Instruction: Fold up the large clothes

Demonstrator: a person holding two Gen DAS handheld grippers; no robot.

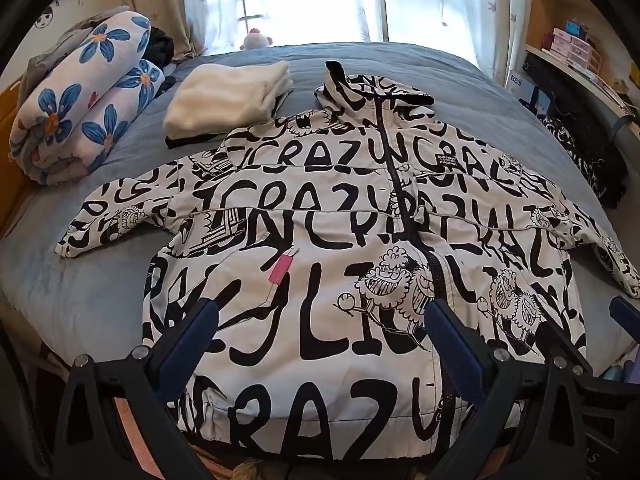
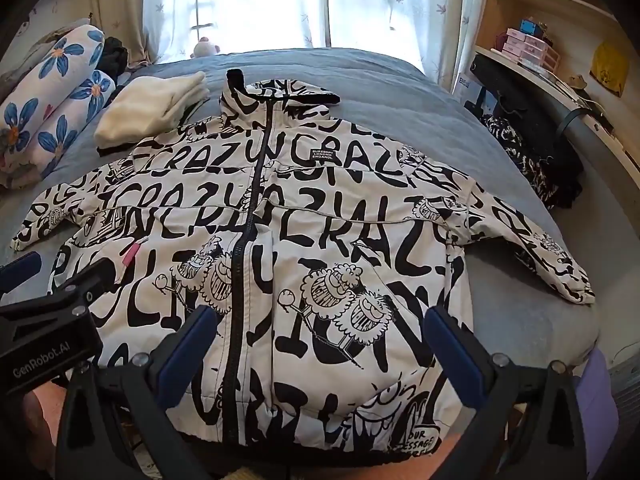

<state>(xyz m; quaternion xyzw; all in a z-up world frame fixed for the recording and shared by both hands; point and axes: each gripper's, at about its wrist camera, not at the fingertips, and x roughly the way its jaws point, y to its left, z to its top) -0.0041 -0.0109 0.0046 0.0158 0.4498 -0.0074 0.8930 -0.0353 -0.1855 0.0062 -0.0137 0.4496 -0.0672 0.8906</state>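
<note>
One printed jacket is lying spread on one bed. One folded white garment and one rolled floral quilt are sitting beside it. Two hand-held grippers are showing: left, right.

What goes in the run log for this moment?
stage: pre-fold | jacket: flat on bed, zipped, sleeves out | left claw: open, empty | right claw: open, empty
</note>
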